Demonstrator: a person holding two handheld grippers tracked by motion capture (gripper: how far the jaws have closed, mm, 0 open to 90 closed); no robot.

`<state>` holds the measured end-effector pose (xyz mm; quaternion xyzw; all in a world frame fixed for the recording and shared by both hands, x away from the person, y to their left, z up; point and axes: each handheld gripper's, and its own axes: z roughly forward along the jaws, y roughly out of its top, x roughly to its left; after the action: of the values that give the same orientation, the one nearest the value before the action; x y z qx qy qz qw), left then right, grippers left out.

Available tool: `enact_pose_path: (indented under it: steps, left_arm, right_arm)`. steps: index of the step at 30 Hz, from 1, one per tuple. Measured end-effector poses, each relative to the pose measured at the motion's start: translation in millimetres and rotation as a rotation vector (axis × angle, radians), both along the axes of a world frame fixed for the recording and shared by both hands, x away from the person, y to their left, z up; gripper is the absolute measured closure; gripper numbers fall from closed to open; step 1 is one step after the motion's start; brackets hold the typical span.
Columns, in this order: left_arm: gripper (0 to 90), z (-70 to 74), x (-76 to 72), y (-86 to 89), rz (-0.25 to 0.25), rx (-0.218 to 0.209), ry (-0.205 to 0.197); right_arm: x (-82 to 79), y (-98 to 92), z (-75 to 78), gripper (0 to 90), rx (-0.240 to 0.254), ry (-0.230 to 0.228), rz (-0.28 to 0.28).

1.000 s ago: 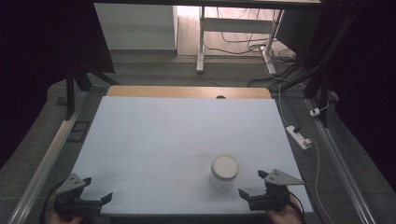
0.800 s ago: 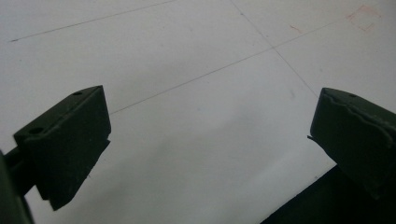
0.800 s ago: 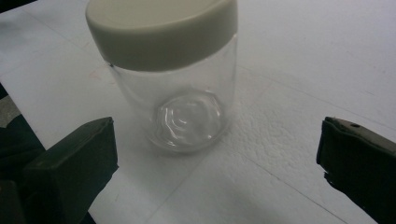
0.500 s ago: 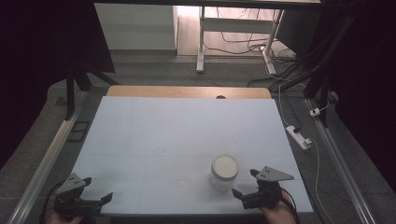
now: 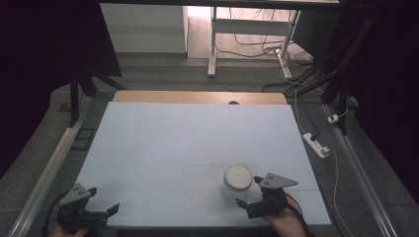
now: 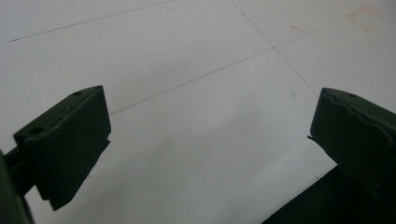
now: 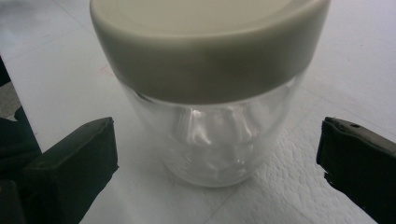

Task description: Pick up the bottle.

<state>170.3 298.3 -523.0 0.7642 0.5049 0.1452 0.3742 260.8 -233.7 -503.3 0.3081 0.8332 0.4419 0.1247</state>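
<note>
A clear glass jar (image 5: 236, 183) with a cream lid (image 7: 205, 42) stands upright on the white table (image 5: 188, 143), near the front right. My right gripper (image 5: 248, 192) is open just right of the jar, and its jaws reach toward the jar's sides without touching. In the right gripper view the jar (image 7: 210, 140) stands close ahead, between and beyond the two black jaws. My left gripper (image 5: 111, 210) is open at the table's front left edge, low over bare table, with nothing between its fingers (image 6: 65, 144).
Thin pencil lines and a small red square mark (image 6: 366, 16) cross the white table surface. A wooden strip (image 5: 197, 97) runs along the table's far edge. A power strip (image 5: 316, 144) lies on the floor at the right, beside metal rails.
My right gripper has moved left and a little forward, from the table's front right corner up to the jar. The left gripper has stayed in place.
</note>
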Motion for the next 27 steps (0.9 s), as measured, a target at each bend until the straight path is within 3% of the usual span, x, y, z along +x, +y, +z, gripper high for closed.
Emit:
enact_pose_path:
  steps: [11,27]
  left_arm:
    - [0.0,0.0,0.0,0.1,0.000,0.000,0.000]
    - [0.0,0.0,0.2,-0.1,-0.001,0.000,0.001]
  right_arm:
    - [10.3,17.9,-3.1,0.0,-0.031,-0.010,0.052]
    - [21.5,26.7,-10.3,0.0,-0.025,-0.004,0.059]
